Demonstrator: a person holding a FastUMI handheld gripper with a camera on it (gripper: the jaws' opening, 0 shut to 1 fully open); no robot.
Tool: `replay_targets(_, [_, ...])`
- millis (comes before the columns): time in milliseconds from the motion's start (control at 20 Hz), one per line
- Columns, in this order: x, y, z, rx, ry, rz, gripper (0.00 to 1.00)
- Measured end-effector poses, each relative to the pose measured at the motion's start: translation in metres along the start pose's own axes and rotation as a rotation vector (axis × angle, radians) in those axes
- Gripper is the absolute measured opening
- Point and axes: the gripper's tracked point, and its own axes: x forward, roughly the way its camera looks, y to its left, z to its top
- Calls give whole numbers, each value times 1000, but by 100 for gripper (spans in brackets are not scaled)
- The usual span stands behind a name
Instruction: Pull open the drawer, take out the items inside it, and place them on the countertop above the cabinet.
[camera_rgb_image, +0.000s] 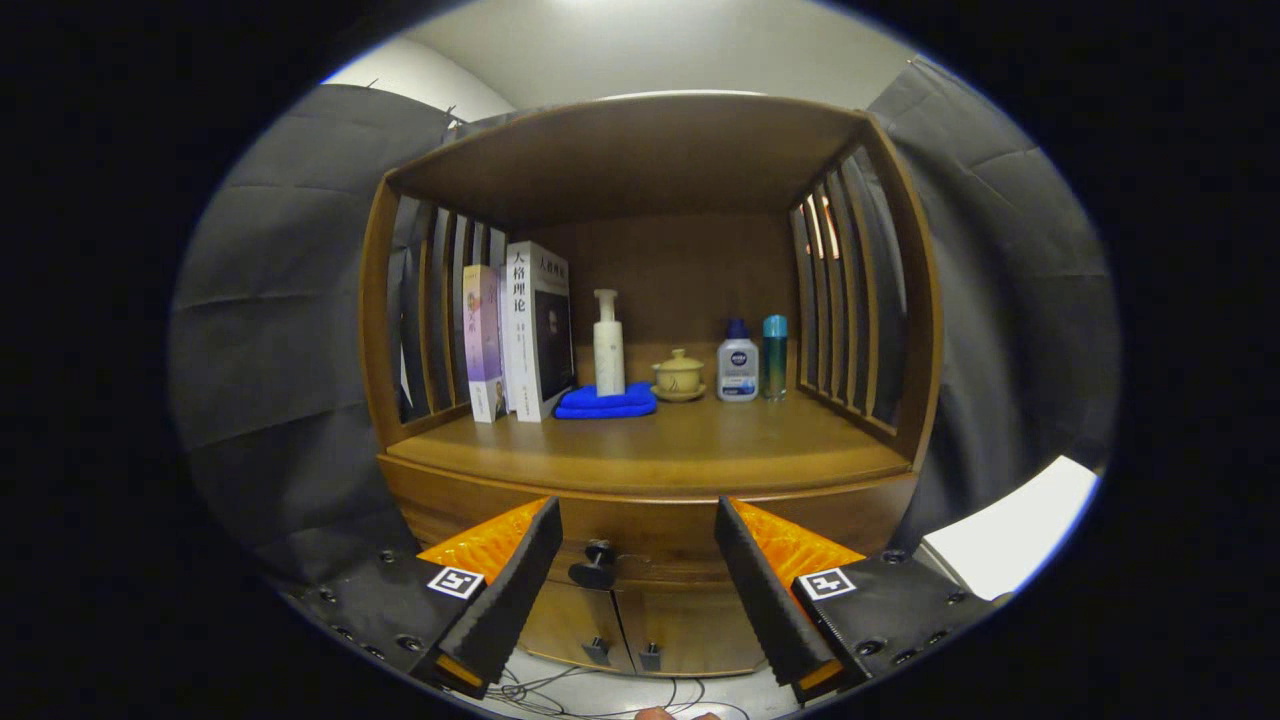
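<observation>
The brown wooden cabinet (640, 470) faces the camera, its drawer (650, 520) closed beneath the surface (680, 445). The orange-and-black gripper (635, 535) fingers stand wide apart, the small black round drawer knob (596, 566) between them, untouched.

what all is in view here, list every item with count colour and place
cabinet: 1, brown wood, ahead of the fingers
drawer knob: 1, black, between the fingers, drawer shut
books: 2, white and purple, upright, countertop left
cloth: 1, blue, folded beside the books
pump bottle: 1, white, on the cloth
lidded cup: 1, tan, on a saucer
bottles: 2, white and teal, countertop right
gripper: 1, black and orange, open, apart from the knob
</observation>
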Motion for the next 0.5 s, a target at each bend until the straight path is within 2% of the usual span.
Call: replay_targets(500, [48,19,-56,-59,100,-67,98])
